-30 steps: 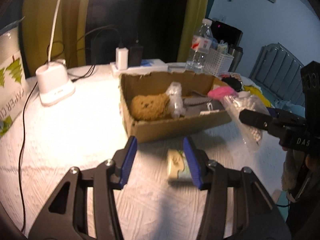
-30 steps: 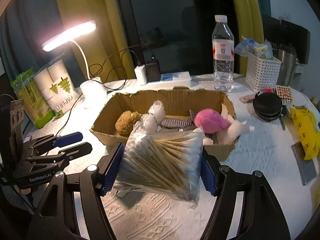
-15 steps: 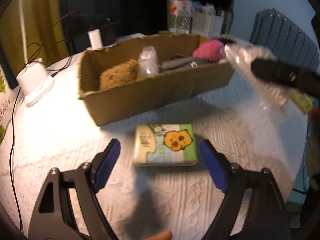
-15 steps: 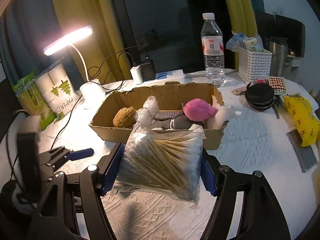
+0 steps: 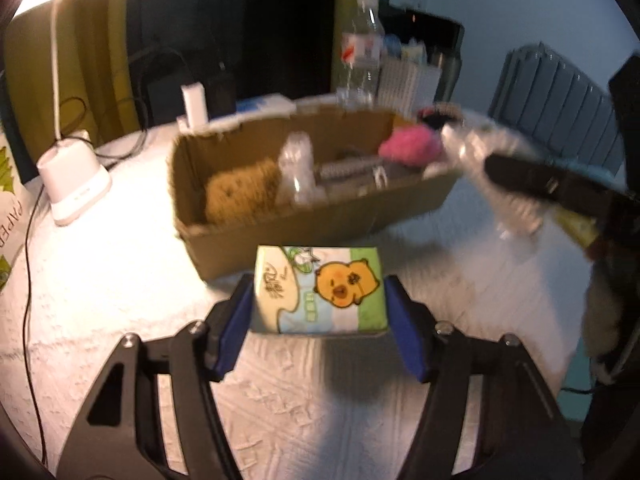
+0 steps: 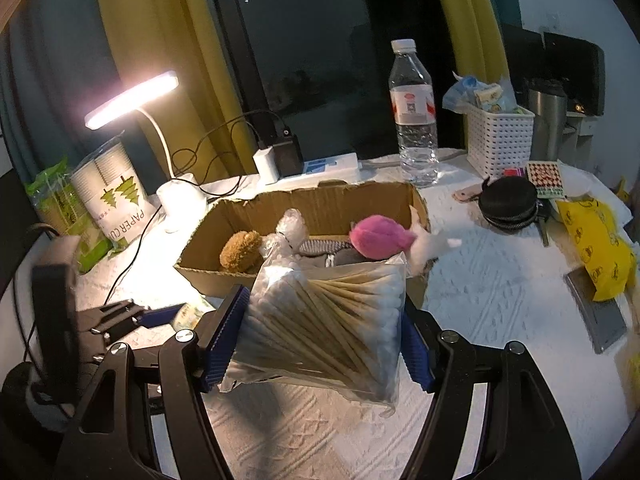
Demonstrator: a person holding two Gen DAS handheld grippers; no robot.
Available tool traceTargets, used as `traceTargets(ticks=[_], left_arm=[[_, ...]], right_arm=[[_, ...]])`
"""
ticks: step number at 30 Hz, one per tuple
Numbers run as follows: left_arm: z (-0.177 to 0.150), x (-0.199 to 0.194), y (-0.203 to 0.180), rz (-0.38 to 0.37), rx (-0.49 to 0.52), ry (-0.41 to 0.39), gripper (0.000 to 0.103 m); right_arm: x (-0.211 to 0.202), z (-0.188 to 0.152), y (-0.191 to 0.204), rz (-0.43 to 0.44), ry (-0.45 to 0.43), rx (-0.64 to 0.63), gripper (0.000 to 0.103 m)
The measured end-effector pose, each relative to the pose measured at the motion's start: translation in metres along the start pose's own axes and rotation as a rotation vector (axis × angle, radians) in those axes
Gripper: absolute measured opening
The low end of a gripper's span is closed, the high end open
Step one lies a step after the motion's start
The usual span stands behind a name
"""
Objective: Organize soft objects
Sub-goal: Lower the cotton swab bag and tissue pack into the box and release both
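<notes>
At the far left a pack of paper cups with green tree prints (image 6: 110,200) is cut off by the frame edge in the left wrist view, and beside it a white desk lamp (image 6: 176,196) floods the white textured tablecloth (image 6: 492,276) with glare that washes out the cloth's pattern there. The left gripper (image 5: 318,300) has the small green-and-white tissue pack printed with an orange cartoon animal (image 5: 320,290) between its blue pads; its jaws are closing, and the motion blur leaves it hard to tell whether the pads press the pack yet. That pack sits just in front of the open brown cardboard box (image 6: 320,204), whose near wall hides the lower parts of a brown fuzzy toy (image 6: 240,250), a knotted clear plastic bag (image 6: 290,226), a grey striped cloth (image 6: 324,246) and a pink plush (image 6: 380,238). The right gripper (image 6: 322,332) is clamped on a clear plastic bag of wooden-stemmed cotton swabs (image 6: 324,320), which covers the box's front edge. Further right stand a clear water bottle (image 6: 414,120) and a white lattice basket (image 6: 500,140), then a black round pouch (image 6: 508,204) and a yellow plastic bag (image 6: 600,248) partly cut off.
</notes>
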State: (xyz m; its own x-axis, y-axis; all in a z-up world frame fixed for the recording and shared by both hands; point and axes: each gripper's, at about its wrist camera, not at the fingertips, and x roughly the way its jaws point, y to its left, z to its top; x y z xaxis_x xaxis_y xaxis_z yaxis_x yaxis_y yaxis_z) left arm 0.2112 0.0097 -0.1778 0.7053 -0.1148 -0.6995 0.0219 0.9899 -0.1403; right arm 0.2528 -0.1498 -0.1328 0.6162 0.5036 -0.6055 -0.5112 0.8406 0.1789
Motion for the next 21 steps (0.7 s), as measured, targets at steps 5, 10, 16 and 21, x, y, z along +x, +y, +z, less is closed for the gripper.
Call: traceTargets(ticks=[5,10,16,21], left_arm=[[0.021,-0.03,0.011,0.002,-0.037,-0.119,0.065],[0.041,-0.034,0.028,0.023,-0.079,-0.176,0.066],[0.051,-0.014,0.041,0.026,-0.101,-0.171,0.066],[0.053,0.007,0.045,0.021,-0.113,-0.148,0.066]], right_arm=[[0.003,0.01,0.007,0.011,-0.015,-0.02,0.073],[0.009,0.022,0.011,0.021,-0.029,-0.035,0.073],[0.025,0.034,0.009,0.029,-0.026,-0.039,0.073],[0.045,0.04,0.005,0.037,-0.011,-0.037,0.073]])
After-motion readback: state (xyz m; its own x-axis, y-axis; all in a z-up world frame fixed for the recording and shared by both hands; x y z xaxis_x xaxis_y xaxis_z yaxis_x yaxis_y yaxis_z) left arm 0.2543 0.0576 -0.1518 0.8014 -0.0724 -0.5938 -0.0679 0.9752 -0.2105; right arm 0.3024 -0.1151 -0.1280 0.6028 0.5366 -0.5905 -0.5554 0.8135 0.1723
